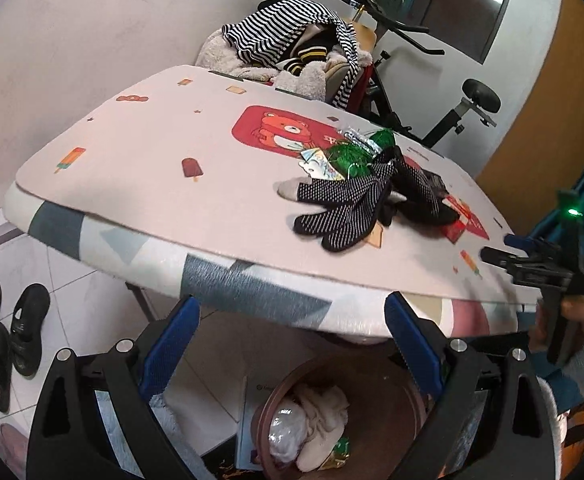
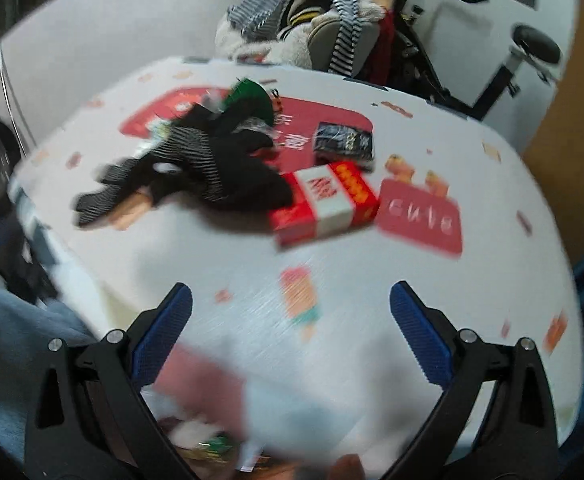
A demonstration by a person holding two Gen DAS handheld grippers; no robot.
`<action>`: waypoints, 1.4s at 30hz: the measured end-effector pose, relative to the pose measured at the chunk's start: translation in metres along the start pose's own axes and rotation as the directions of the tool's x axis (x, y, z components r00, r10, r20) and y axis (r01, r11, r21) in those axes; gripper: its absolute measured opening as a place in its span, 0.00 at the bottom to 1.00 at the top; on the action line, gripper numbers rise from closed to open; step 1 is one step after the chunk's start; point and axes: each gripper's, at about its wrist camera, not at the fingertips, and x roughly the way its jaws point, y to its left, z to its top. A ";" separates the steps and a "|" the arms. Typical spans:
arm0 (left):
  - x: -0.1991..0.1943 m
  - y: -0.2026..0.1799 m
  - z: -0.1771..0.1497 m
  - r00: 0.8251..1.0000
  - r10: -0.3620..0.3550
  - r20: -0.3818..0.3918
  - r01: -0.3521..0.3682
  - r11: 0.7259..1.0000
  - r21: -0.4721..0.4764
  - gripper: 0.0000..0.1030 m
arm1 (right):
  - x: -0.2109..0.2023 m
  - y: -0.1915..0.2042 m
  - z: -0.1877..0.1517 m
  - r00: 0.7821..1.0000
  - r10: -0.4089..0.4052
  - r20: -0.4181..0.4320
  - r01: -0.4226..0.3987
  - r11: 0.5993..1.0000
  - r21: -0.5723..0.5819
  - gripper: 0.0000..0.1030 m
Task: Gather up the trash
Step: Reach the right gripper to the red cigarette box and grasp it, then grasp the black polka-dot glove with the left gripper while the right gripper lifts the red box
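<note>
A brown bin (image 1: 404, 404) on the floor under the table edge holds white tissue and a clear wrapper (image 1: 287, 428). My left gripper (image 1: 292, 344) is open and empty above it. On the table lie green foil wrappers (image 1: 356, 152), a red-and-white cigarette box (image 2: 324, 204), a dark packet (image 2: 344, 140) and black-and-white socks (image 1: 348, 208). My right gripper (image 2: 292, 328) is open and empty over the table's near part, short of the red box; it also shows in the left wrist view (image 1: 504, 252). The right wrist view is blurred.
The table (image 1: 151, 152) has a pale cover printed with ice lollies and a red bear. Behind it stand a chair piled with striped clothes (image 1: 287, 36) and an exercise bike (image 1: 468, 104). Black slippers (image 1: 23, 328) lie on the tiled floor at the left.
</note>
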 end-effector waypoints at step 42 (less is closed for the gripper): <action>0.121 -0.090 0.071 0.989 0.063 -0.135 -0.014 0.942 0.337 0.57 | -0.027 -0.058 0.028 0.955 0.021 0.296 -0.115 0.946 0.304 0.87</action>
